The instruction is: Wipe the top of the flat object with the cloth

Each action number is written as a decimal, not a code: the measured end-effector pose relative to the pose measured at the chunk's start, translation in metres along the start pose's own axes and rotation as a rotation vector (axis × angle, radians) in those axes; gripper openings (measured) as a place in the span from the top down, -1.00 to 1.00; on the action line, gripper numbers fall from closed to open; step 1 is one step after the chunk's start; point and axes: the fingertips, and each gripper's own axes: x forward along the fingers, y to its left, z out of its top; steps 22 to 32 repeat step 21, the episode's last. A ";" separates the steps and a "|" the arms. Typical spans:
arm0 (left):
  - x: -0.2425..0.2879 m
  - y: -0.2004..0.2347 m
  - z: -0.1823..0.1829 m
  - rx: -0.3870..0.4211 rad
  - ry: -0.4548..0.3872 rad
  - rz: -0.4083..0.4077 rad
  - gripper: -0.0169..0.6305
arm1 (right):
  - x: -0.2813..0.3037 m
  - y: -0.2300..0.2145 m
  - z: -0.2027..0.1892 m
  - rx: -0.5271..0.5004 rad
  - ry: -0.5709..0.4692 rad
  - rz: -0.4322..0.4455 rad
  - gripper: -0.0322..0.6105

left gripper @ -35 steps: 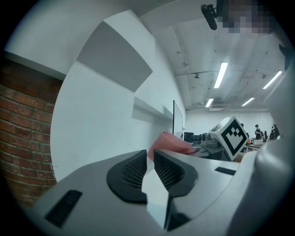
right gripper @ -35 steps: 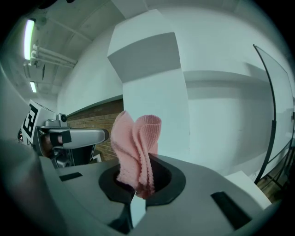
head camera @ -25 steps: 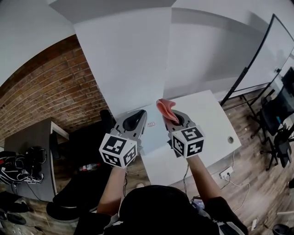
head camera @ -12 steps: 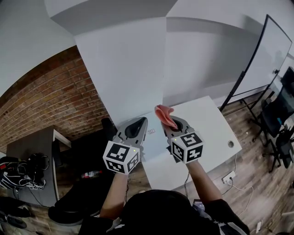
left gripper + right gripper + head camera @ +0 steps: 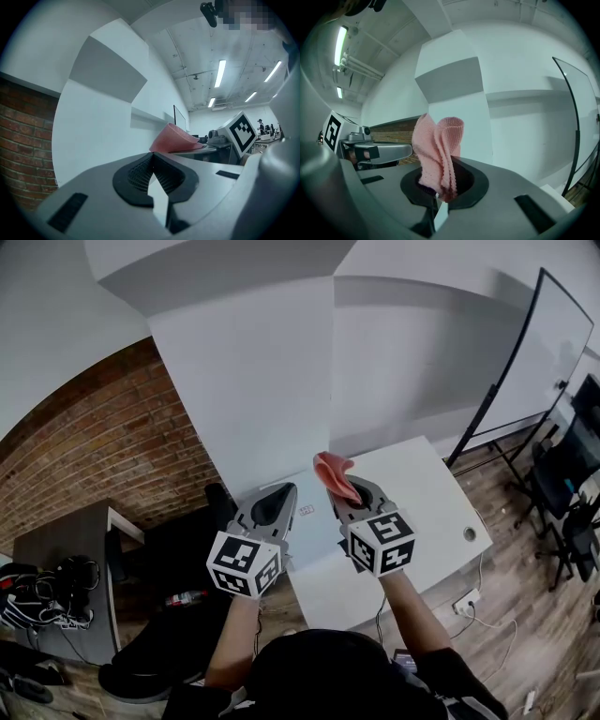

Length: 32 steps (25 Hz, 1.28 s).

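- One pink cloth [image 5: 335, 474] stands bunched in the right gripper [image 5: 347, 493], its lower end pinched between the jaws. The pale flat object [image 5: 315, 523] lies on the white table [image 5: 431, 488] below, between both grippers.
- Closed on nothing, the left gripper [image 5: 284, 491] could steady that object while the cloth comes down and sweeps flat.
- Only the head view shows the flat object; the right gripper view shows the pinch.
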 end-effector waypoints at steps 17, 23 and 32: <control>0.003 0.009 -0.003 0.009 -0.001 0.010 0.91 | 0.013 -0.004 -0.009 0.009 0.019 0.006 0.76; 0.005 0.009 -0.002 0.014 -0.002 0.003 0.91 | 0.014 -0.007 -0.011 0.009 0.023 0.001 0.76; 0.005 0.009 -0.002 0.014 -0.002 0.003 0.91 | 0.014 -0.007 -0.011 0.009 0.023 0.001 0.76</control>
